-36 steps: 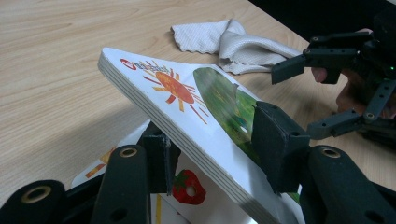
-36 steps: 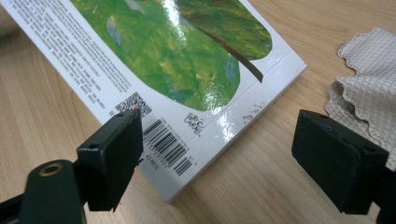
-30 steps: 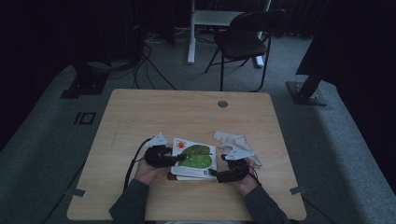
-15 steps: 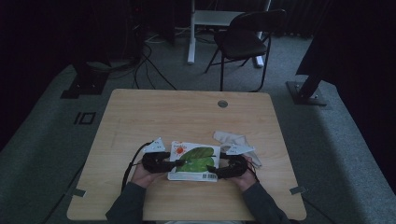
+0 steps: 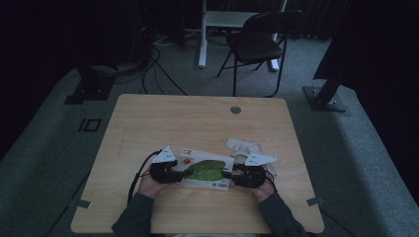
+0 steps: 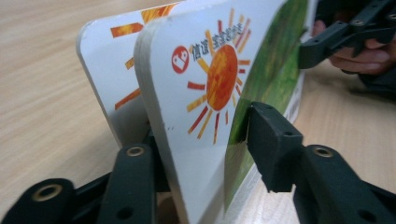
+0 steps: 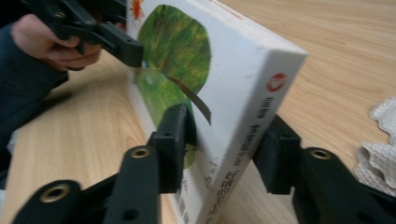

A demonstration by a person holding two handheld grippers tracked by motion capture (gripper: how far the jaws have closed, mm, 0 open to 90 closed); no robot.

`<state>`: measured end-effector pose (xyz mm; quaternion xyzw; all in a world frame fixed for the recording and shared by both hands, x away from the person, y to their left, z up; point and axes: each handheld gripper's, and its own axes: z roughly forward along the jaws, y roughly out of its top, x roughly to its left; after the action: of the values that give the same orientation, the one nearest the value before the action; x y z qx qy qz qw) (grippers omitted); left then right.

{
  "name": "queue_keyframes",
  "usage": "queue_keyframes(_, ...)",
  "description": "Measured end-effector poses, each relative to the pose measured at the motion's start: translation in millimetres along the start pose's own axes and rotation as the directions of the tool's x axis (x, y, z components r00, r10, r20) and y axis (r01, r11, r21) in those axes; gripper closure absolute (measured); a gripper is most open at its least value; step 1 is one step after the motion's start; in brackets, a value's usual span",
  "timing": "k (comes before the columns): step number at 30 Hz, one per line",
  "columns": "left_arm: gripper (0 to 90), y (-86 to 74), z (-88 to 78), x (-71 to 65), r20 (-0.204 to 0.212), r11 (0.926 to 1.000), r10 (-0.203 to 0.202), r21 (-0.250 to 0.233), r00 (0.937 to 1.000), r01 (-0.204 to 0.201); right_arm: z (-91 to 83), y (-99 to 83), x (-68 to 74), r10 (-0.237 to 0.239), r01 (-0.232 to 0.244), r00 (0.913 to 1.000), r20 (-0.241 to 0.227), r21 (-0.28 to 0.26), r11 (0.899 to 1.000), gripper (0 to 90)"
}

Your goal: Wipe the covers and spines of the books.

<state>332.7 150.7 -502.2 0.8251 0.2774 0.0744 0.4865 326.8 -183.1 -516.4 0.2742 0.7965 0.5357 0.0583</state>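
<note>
One book [image 5: 205,170] sits between my two grippers, each clamped on an opposite end. My left gripper [image 6: 205,140] has its jaws around the open-edge end, one jaw on the front cover by the sun, the other behind the cover; those jaws have just been opening a little, and I cannot tell whether both press firmly. My right gripper [image 7: 224,140] has just been closing and now pinches the spine end, one jaw on the green cover art, the other on the back. The book is a thick white board book (orange sun, big green leaf, red logo on the spine). One crumpled white cloth [image 5: 244,148] lies just beyond my right gripper on the one wooden table [image 5: 197,118].
</note>
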Motion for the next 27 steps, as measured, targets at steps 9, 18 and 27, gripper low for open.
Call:
queue_keyframes(9, 46.9, -5.4, -18.3, 5.0, -0.009, 0.9928, -0.031, -0.116, 0.9995, 0.030, -2.4, 3.3, 10.4, -0.095, 0.095, 0.9954, 0.010, 0.011, 0.995, 65.7)
queue_keyframes(18, 43.4, -9.7, -33.5, 12.6, -0.105, 0.9825, -0.056, -0.183, 0.9929, 0.036, -3.6, 3.1, 13.6, -0.130, 0.130, 0.9915, 0.004, 0.015, 0.991, 71.5)
queue_keyframes(27, 31.3, -9.6, -24.0, 18.3, -0.148, 0.9784, -0.096, -0.196, 0.9843, 0.066, -3.3, 3.2, 21.6, -0.192, 0.193, 0.9812, -0.016, 0.030, 0.981, 74.5)
